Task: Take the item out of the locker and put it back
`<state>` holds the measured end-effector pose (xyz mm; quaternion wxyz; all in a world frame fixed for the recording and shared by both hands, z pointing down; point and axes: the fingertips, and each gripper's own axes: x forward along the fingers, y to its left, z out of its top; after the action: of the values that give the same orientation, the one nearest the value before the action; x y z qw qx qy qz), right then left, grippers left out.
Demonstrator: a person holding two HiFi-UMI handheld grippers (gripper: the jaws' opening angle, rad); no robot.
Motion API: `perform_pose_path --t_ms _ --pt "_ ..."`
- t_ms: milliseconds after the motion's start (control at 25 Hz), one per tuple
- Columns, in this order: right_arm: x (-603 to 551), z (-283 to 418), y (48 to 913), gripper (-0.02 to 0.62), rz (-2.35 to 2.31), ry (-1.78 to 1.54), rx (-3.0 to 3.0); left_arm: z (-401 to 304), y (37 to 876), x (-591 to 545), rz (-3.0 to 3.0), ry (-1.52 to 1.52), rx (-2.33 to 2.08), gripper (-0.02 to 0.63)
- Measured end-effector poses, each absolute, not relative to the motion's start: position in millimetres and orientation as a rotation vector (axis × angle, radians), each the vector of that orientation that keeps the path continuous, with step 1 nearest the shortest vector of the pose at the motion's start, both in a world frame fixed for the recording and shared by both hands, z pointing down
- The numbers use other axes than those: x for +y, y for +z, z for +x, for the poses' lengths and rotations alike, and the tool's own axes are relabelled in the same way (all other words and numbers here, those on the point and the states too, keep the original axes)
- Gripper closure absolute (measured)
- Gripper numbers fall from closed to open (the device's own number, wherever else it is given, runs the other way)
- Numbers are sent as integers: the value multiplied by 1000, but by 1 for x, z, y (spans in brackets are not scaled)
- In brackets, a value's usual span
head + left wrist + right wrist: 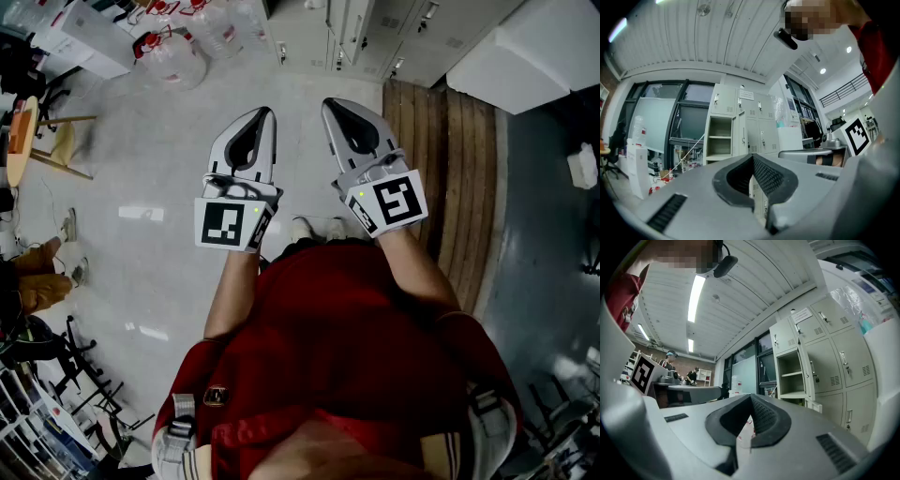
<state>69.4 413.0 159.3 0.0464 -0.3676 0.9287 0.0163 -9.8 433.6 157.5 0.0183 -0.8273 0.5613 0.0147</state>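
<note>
A bank of pale grey lockers (754,126) stands ahead, and one door hangs open on a compartment with shelves (719,138); the same open compartment (791,374) shows in the right gripper view. No item shows on its shelves from here. My left gripper (259,116) and right gripper (335,105) are held side by side at waist height, well short of the lockers (375,37). The left gripper (752,157) has its jaws together with nothing between them. The right gripper (751,397) looks the same, jaws together and empty.
Large water jugs (173,56) stand on the floor at the far left. A slatted wooden platform (450,159) runs along the right, with a white box (525,56) beyond it. Two people (670,359) work at a bench far off.
</note>
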Motion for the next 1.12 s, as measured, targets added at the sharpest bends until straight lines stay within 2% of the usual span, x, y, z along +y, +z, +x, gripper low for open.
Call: perform_pose_path --t_ms 1000,1120 --pt "403 2 162 598 -1221 70 2812 -72 168 408 -2641 100 1624 595" --pt "403 -6 162 598 -1227 82 2810 -76 167 404 -2642 101 1608 528"
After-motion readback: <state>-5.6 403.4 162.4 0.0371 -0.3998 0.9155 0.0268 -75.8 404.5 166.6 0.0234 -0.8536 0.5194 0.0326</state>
